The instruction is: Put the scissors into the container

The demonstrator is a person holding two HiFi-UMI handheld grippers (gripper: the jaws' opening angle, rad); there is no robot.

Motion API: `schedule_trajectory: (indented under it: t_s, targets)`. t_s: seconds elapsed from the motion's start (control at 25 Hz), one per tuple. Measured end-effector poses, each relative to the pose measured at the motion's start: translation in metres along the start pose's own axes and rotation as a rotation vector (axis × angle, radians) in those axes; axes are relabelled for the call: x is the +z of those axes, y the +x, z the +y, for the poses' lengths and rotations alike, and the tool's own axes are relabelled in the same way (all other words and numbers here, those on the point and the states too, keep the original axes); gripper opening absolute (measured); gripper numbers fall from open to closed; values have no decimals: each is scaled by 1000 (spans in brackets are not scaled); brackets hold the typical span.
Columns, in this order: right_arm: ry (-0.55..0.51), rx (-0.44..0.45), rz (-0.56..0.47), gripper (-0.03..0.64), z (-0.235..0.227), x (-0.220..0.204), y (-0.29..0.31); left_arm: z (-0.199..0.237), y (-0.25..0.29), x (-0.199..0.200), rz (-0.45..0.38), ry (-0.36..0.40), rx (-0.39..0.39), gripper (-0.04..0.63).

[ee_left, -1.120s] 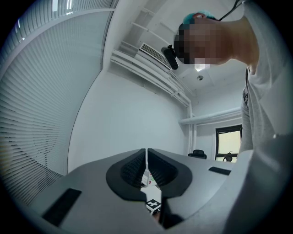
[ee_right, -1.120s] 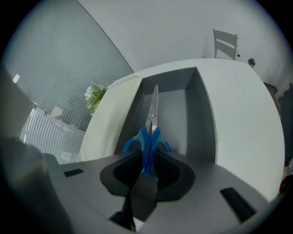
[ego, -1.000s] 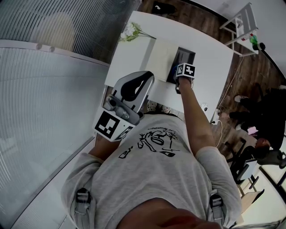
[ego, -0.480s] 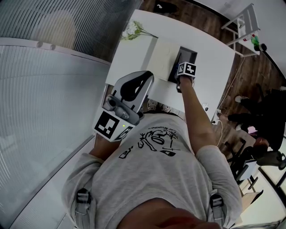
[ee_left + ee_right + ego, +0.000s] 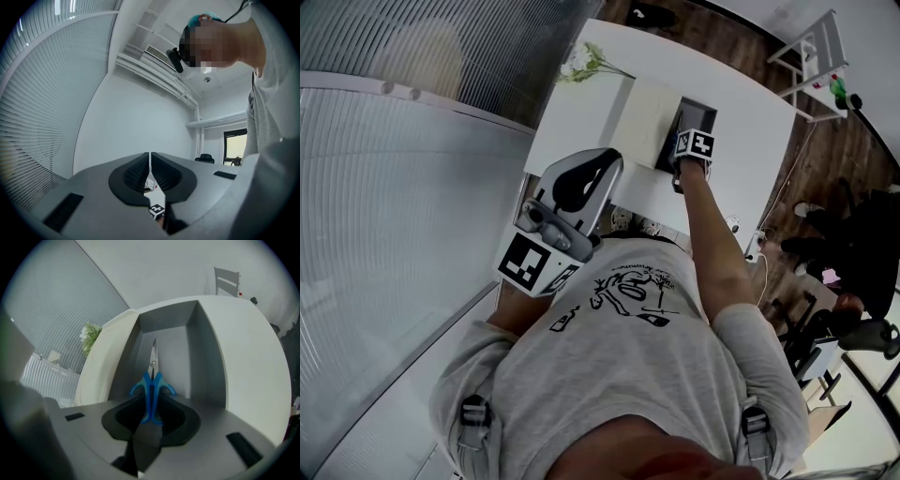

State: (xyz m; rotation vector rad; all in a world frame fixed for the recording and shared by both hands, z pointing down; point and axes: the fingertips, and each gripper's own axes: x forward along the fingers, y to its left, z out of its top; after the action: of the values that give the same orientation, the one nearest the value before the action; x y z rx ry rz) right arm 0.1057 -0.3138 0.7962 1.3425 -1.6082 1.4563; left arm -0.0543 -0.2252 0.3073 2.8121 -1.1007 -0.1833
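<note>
Head view is giving us the white table (image 5: 741, 141) first, stretching away from the person, with the dark container (image 5: 688, 114) sitting on it just beside a pale board (image 5: 645, 111). The right gripper (image 5: 692, 142) is reaching out at arm's length and tipping steeply down into that container.

Right gripper view is taking us inside now. Grey walls are rising on both sides, and the scissors (image 5: 151, 390) are down in there, blue handles toward the jaws, blades pointing straight away toward the far wall. So the long axis is running dead in line with the gripper, and the handle end is sitting right between the pads. Those jaws have just been opening, and the pads are looking slack either side of the handles rather than pinching them. I'm reading that as letting go, though the gap is thin. Whether the tips are resting on the floor of the container, I can't tell.

Everything coming is hanging on that line-up. I'd judge the way out is straight back along the scissors' own axis, so the pads are sliding off the handles and not snagging the flared blue loops.

Left gripper view is showing the left gripper (image 5: 150, 161) aiming level at the room, jaws pressed together on nothing. It's sitting back by the chest, well apart from the container, so the right hand is the nearer one by far.
</note>
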Motion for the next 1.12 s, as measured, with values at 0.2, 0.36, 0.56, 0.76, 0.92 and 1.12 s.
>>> schedule_trajectory:
  t_s: [0.2,0.36,0.56,0.76,0.92,1.12]
  targets:
    - [5,5,-4,106,1,0,-1,-1,-1,3,-4,2,0,29]
    - [25,16,-24,104,0,2,-3,-1,-1,4,-10,4,-3,29]
    - [25,45,-58,103,6,8,-12,0,-1,2,-9,4,-7,29]
    - [-30,104,-132,101,23,18,-40,-3,3,-2,-4,-5,-19,29]
    - [-115,152,-222,95,41,27,-74,-8,8,-5,-2,-8,-37,29]
    - [-197,212,-311,87,59,31,-117,-12,15,-7,-2,-10,-50,29]
